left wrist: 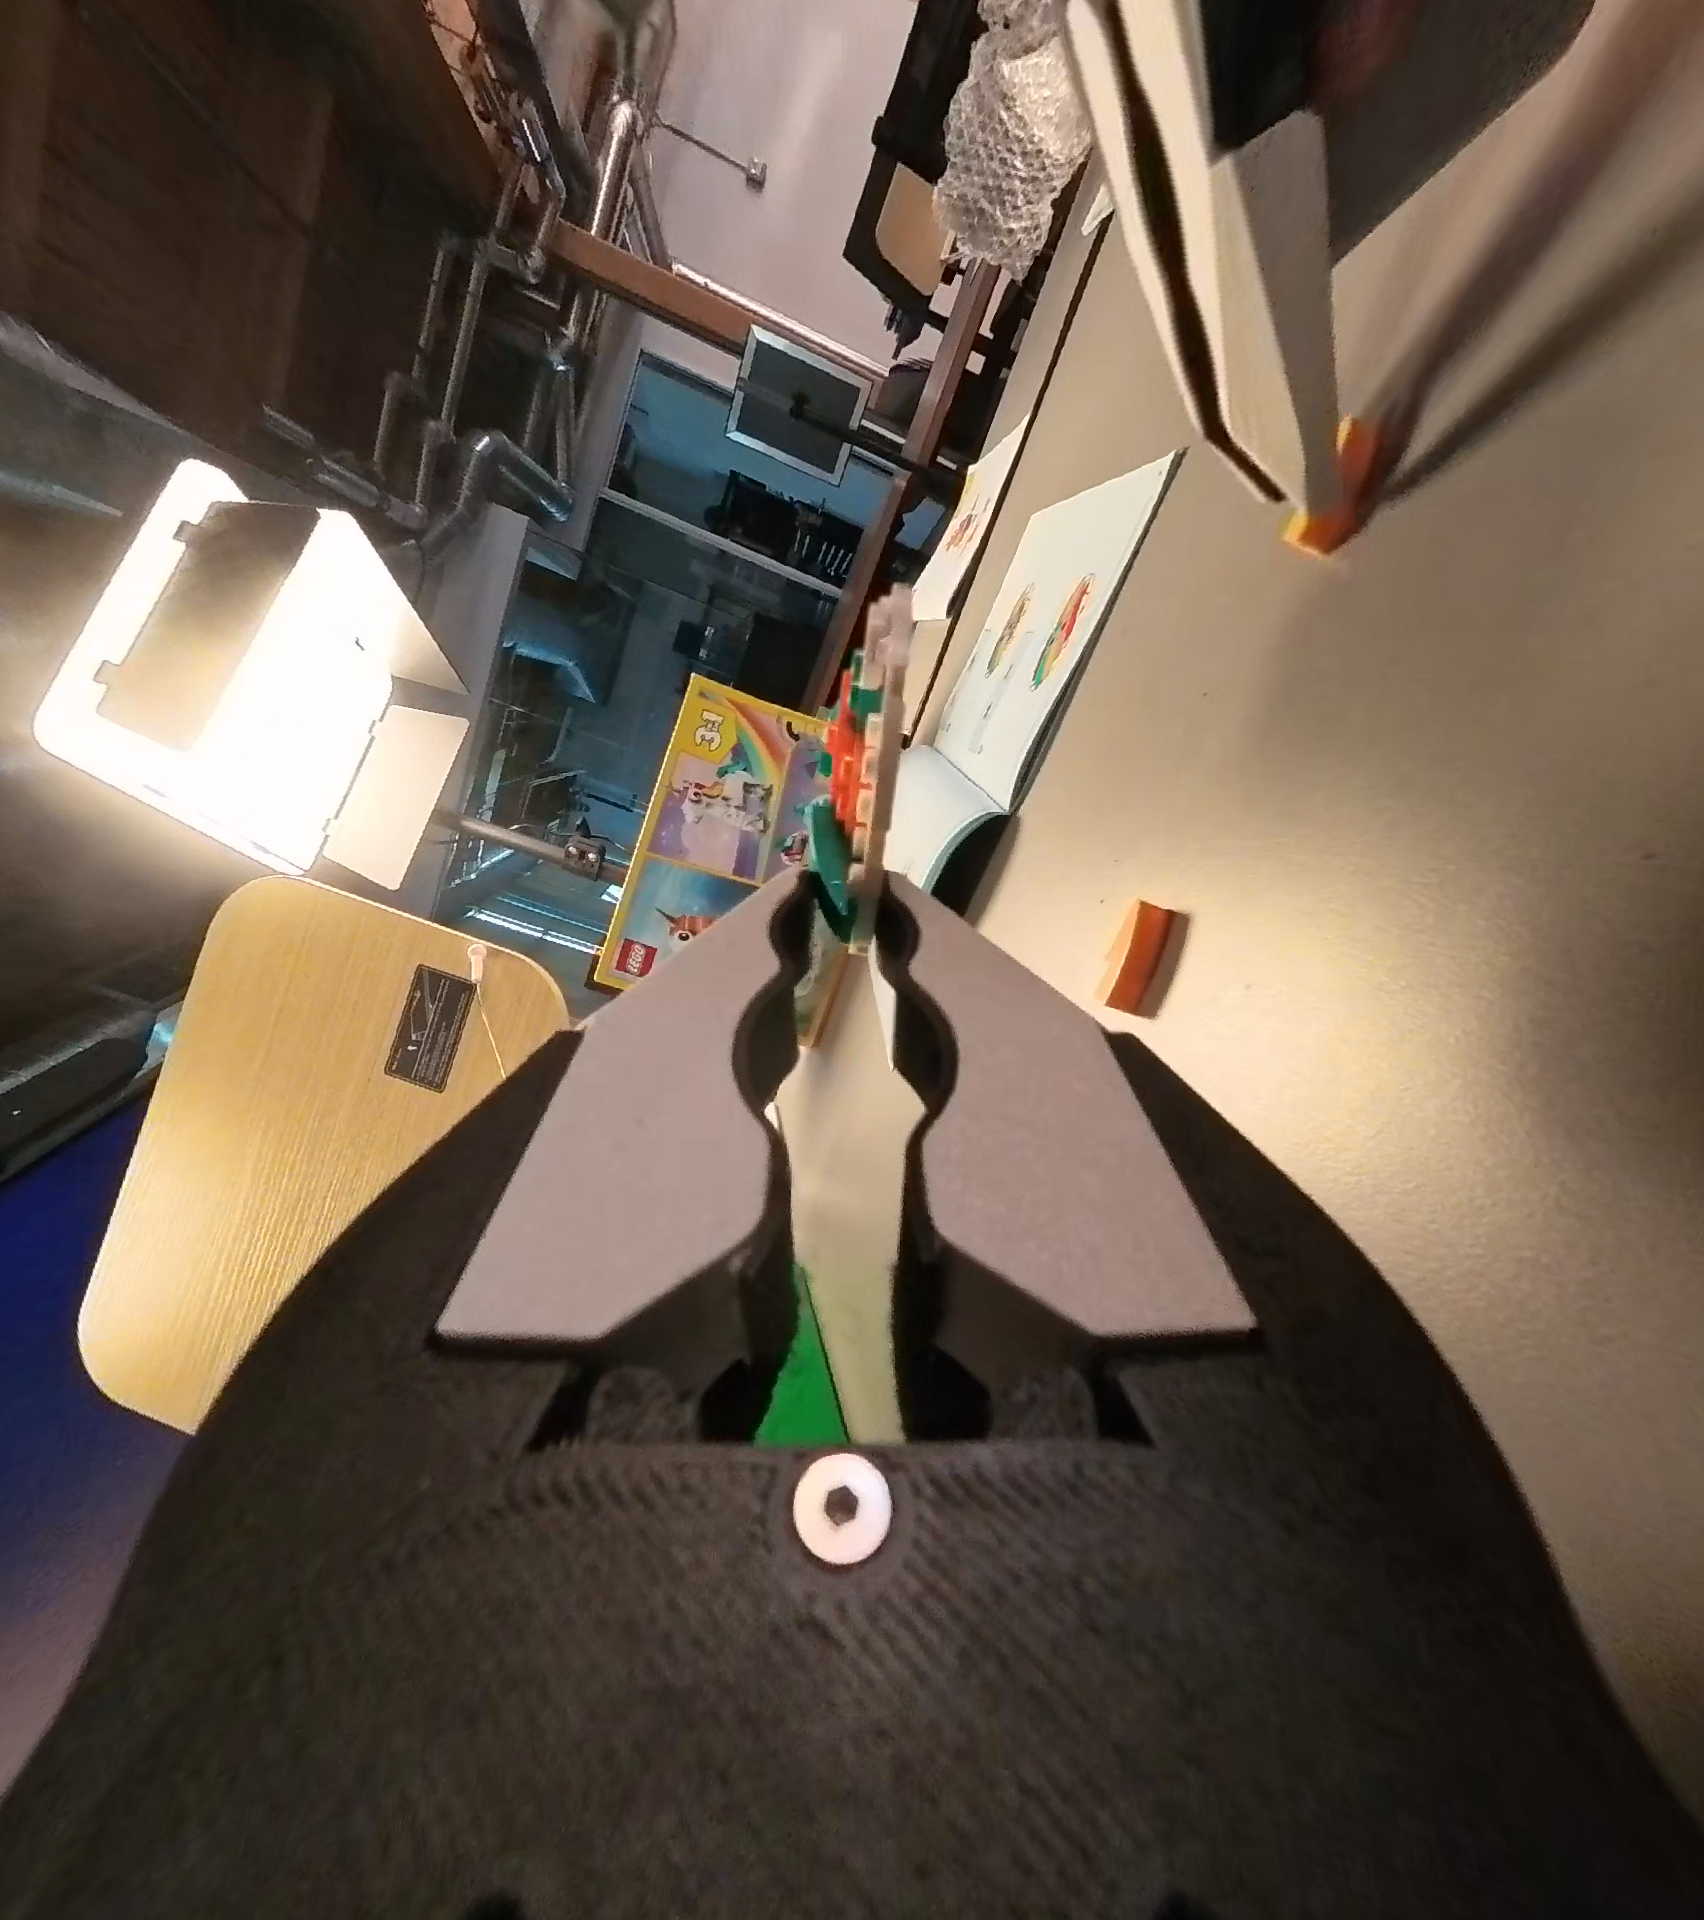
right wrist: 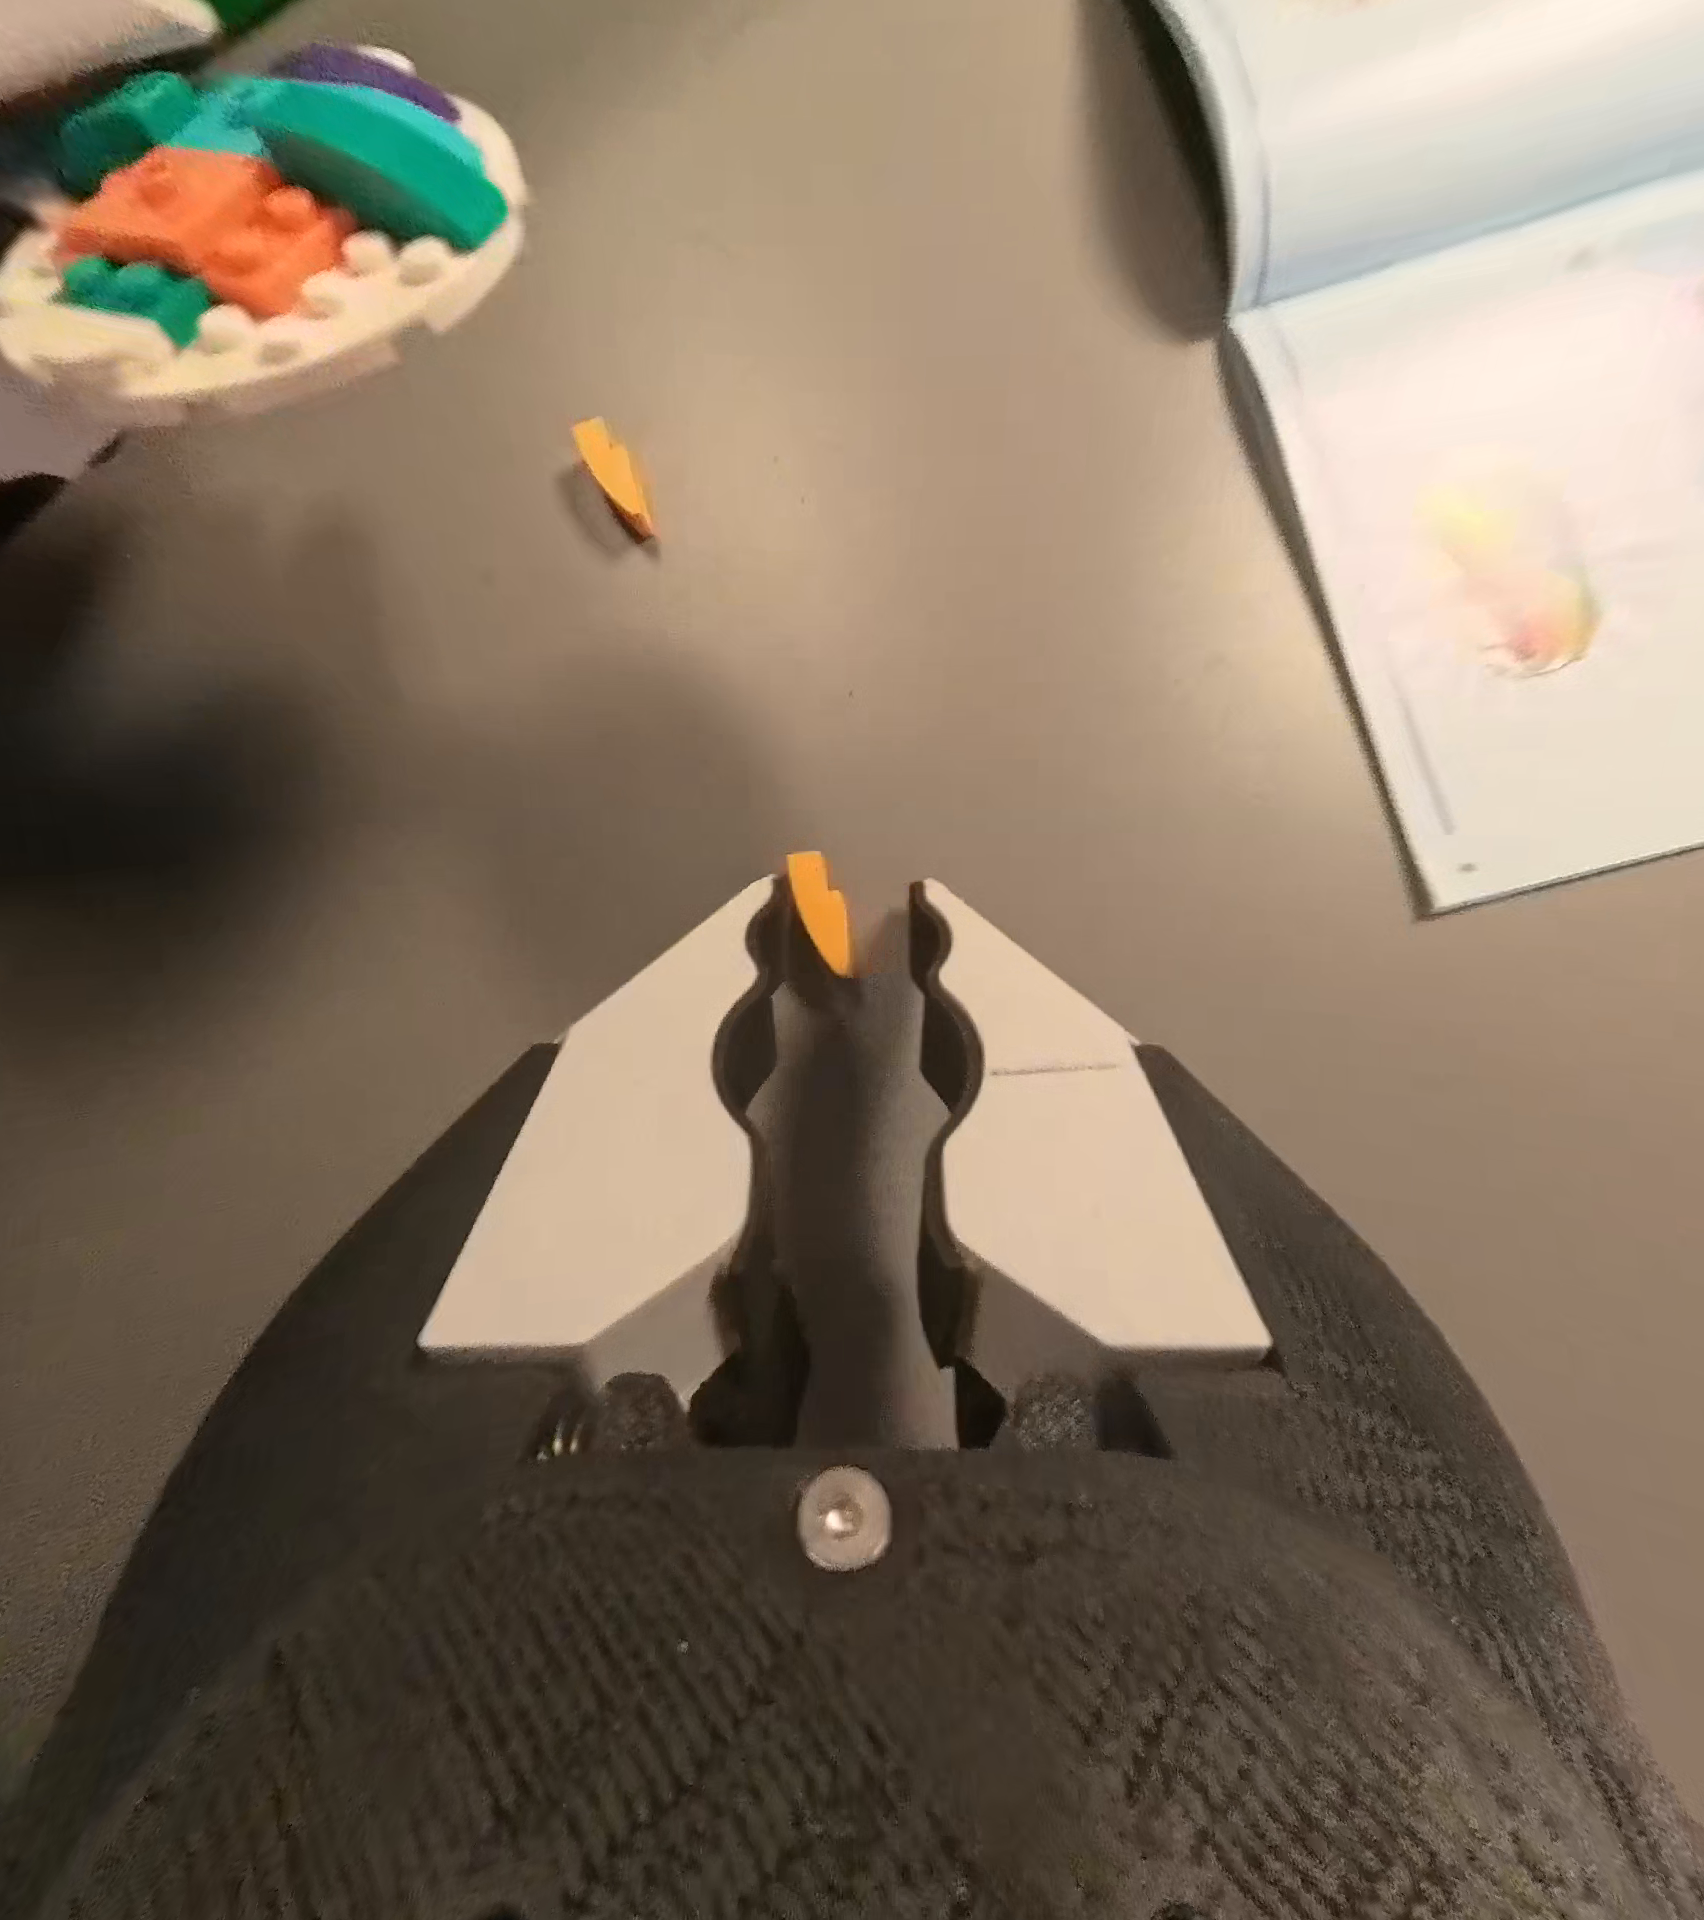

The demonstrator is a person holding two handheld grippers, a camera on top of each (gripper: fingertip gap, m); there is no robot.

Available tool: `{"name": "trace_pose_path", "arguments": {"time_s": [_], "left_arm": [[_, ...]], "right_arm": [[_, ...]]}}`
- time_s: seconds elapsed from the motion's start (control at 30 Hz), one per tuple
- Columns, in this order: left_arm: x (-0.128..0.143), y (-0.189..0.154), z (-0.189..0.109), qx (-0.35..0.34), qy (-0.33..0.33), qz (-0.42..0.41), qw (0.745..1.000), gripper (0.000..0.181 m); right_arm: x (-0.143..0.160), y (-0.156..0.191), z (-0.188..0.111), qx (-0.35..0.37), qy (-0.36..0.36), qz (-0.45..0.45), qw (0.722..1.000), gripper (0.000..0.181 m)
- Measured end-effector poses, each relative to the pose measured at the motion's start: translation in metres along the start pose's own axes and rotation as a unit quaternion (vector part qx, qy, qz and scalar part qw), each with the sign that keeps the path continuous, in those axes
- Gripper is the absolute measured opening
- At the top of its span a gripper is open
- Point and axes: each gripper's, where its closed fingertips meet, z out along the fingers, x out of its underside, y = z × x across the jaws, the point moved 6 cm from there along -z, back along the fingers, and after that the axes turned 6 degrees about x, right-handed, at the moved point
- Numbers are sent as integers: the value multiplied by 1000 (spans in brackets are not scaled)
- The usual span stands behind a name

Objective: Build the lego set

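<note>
My left gripper (left wrist: 843,883) is shut on the edge of a round white lego plate (left wrist: 874,790), held edge-on off the table. The plate carries orange and teal bricks (right wrist: 245,208). My right gripper (right wrist: 846,888) is down at the grey table (right wrist: 931,520), its jaws a little apart around a small orange curved piece (right wrist: 820,912). The piece lies against the left finger, with a gap to the right finger. The left wrist view shows this gripper (left wrist: 1336,457) and the piece (left wrist: 1331,499) too. A second orange curved piece (right wrist: 614,478) lies on the table between the two grippers.
An open instruction booklet (right wrist: 1554,468) lies at the right of the table. The lego box (left wrist: 713,831) stands behind the build. A wooden chair back (left wrist: 308,1122) and a bright light panel (left wrist: 245,665) are off the table's edge. About 12 cm separates my left fingertips from my right.
</note>
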Motion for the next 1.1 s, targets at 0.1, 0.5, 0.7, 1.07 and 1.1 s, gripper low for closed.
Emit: {"name": "trace_pose_path", "arguments": {"time_s": [0.1, 0.5, 0.7, 1.07, 1.1], "left_arm": [[0, 0, 0, 2, 1, -1, 1000, 10], [-1, -3, 0, 1, 1, 30, 1000, 10], [-8, -9, 0, -8, -14, 100, 995, 10], [-16, -8, -5, -20, -43, 104, 993, 10], [-17, -8, -5, -22, -45, 104, 993, 10]], "right_arm": [[0, 9, -6, 45, -41, -88, 994, 21], [-8, 14, -20, -47, -81, 4, 996, 3], [-48, 23, -53, -305, -65, 92, 946, 3], [-75, 28, -29, -360, 133, 10, 924, 3], [-76, 28, -29, -361, 137, 10, 922, 3]]}}
